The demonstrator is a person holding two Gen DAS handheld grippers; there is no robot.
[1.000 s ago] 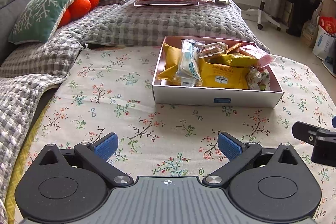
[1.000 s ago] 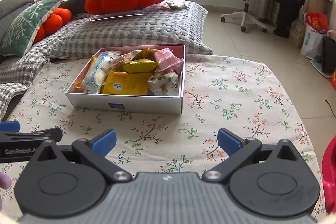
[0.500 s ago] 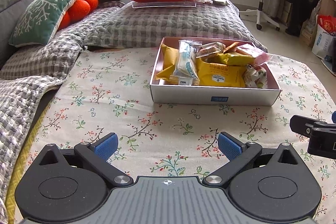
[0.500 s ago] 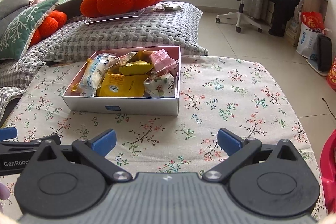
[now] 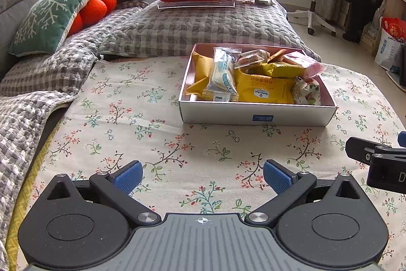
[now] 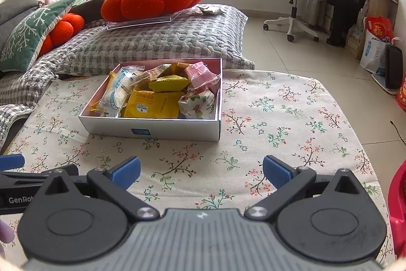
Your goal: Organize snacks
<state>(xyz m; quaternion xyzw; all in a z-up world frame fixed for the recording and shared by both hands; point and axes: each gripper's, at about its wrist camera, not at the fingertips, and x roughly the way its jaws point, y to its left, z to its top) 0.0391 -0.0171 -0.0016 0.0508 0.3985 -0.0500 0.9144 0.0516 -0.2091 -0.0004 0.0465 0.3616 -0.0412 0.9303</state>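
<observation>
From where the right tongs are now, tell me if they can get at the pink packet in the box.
Probably yes. The right tongs are open and empty, and only bare floral cloth lies between them and the box. The pink packet sits on top of the pile at the back right, uncovered.

In front of me a floral cloth (image 5: 142,118) covers the surface; whether table or bed lies beneath I cannot tell. A white box (image 5: 256,114) packed with snacks (image 5: 261,90) sits flat on it. At the far edge a grey quilt (image 6: 157,42) meets the cloth.
</observation>
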